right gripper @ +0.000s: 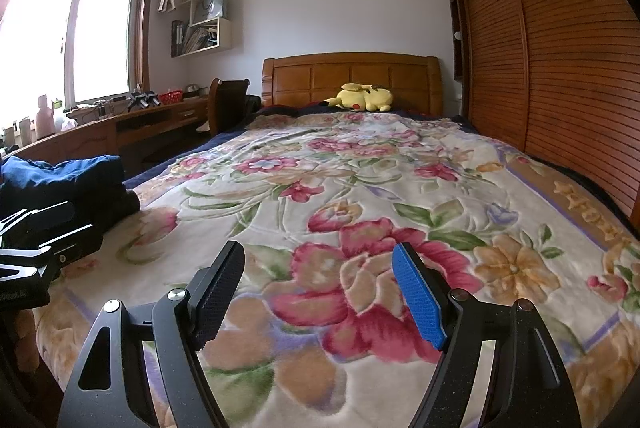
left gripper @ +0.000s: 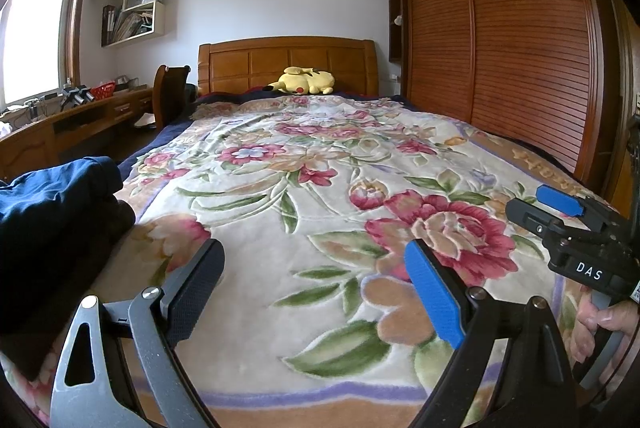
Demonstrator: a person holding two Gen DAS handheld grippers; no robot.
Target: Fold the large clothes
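Both grippers hovering over the blanket [left gripper: 304,212]
The left gripper [left gripper: 314,286] is gaping, nothing between its pads; the right gripper [left gripper: 536,206] is sitting at the blanket's right edge, a hand [left gripper: 600,324] gripping it. Dark clothes [left gripper: 56,212] are lying on the blanket's left edge.

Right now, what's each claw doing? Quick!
Left claw: open, holding nothing, over the flowery blanket.
Right claw: open, holding nothing.

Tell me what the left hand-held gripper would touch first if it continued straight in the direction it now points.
Probably the blanket. The left hand-held gripper is open, holds nothing and points slightly down over the bed. Nothing stands between its fingers and the flowered surface ahead. The clothes lie off to its left, outside that line.
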